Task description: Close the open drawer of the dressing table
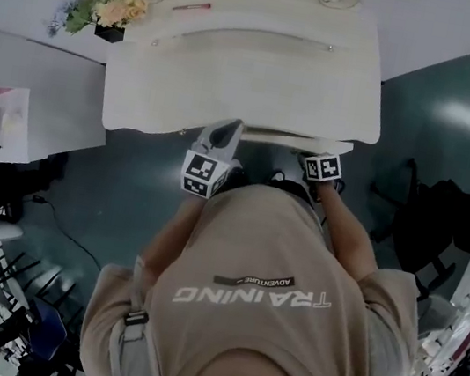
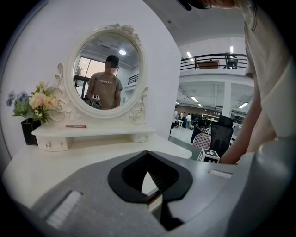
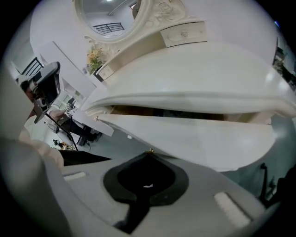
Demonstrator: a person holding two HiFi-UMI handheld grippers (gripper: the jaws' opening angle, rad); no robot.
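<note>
Two grippers sit at the front edge of the white dressing table (image 1: 234, 84). My right gripper (image 3: 149, 154) is clenched, and its tips meet right at the small gold knob (image 3: 149, 151) on the drawer (image 3: 194, 139). The drawer stands partly out beneath the tabletop's front edge, with a dark gap above its front. My left gripper (image 2: 147, 153) is clenched too, with nothing in it. It is raised over the tabletop's front edge and faces the oval mirror (image 2: 110, 69), with the flowers (image 2: 37, 102) at the rear left corner.
</note>
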